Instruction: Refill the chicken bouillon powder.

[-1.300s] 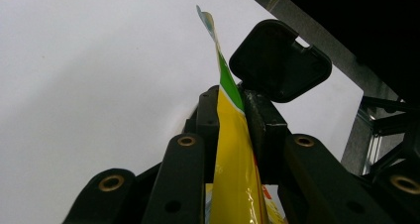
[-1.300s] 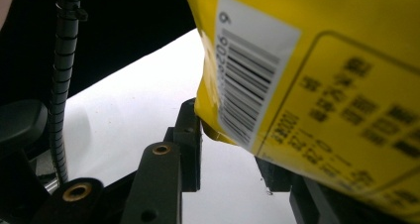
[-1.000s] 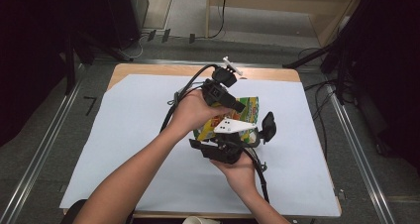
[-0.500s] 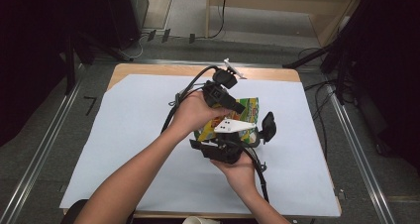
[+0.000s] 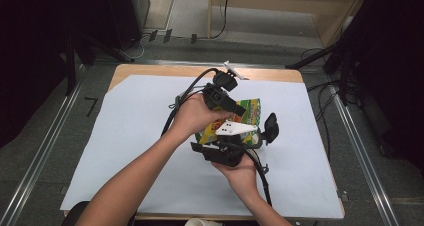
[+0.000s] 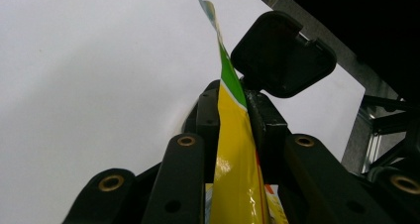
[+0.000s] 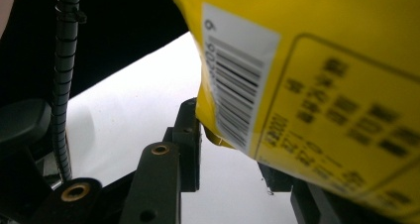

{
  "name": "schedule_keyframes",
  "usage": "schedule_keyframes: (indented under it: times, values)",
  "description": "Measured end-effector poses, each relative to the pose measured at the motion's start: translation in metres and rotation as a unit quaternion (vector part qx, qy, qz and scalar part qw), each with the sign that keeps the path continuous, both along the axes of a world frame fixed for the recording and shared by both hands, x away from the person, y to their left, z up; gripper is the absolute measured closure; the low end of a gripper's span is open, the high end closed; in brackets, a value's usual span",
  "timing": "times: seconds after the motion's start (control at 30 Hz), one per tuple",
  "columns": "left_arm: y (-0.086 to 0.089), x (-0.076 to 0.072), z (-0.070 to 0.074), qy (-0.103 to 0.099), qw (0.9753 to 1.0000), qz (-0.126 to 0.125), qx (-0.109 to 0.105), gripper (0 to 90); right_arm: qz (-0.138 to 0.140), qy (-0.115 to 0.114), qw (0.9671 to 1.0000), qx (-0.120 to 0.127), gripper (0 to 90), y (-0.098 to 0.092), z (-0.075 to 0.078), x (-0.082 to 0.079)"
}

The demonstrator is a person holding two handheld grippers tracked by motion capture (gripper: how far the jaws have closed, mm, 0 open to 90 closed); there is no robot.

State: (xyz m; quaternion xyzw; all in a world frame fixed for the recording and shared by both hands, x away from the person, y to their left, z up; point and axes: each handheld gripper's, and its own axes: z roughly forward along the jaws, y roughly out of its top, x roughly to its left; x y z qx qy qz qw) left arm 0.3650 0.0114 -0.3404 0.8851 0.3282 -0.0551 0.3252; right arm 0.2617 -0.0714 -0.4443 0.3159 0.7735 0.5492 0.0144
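A yellow and green snack packet (image 5: 251, 107) is held above the middle of the paper-covered table. My left gripper (image 5: 239, 111) reaches in from the left, shut on the packet's edge. In the left gripper view the packet (image 6: 235, 154) stands edge-on, pinched between the jaws of that gripper (image 6: 233, 110). My right gripper (image 5: 245, 138) sits just under the packet, held from the near side. In the right gripper view the packet's barcode side (image 7: 322, 60) hangs over the right gripper (image 7: 230, 144). Its jaws stand apart, white paper shows between them, and the right jaw is mostly hidden.
A large white paper sheet (image 5: 140, 136) covers the wooden table (image 5: 165, 70). Black cables trail from both grippers. Metal rails (image 5: 45, 146) run along both sides of the table, and dark equipment stands around it.
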Motion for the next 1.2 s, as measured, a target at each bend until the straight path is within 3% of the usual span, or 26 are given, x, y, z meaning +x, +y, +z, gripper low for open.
schedule_keyframes:
  times: [0.47, 0.6, 0.83, 0.9, 1.07, 1.2]
  values:
    - [0.031, -0.011, -0.025, 0.02, 0.9982, -0.005, -0.055, 80.6, 0.018, -0.007, 0.9995, -0.024, 61.1, 0.007, -0.02, -0.007]
    - [0.04, -0.013, -0.03, 0.011, 0.9974, -0.015, -0.069, 83.7, 0.025, -0.008, 0.9992, -0.03, 58.9, 0.01, -0.024, -0.007]
    - [0.054, -0.016, -0.039, 0.015, 0.995, -0.016, -0.097, 86.4, 0.028, -0.006, 0.9984, -0.05, 56.1, 0.014, -0.032, -0.008]
    - [0.057, -0.016, -0.041, 0.019, 0.9947, -0.018, -0.1, 87.1, 0.028, -0.005, 0.9982, -0.052, 54.9, 0.014, -0.035, -0.009]
    - [0.063, -0.018, -0.039, 0.005, 0.9958, -0.023, -0.089, 88.9, 0.026, 0.0, 0.9979, -0.059, 51.8, 0.012, -0.039, -0.007]
    - [0.067, -0.018, -0.043, 0.009, 0.9952, -0.024, -0.095, 89.1, 0.029, 0.002, 0.9971, -0.07, 51.4, 0.012, -0.042, -0.006]
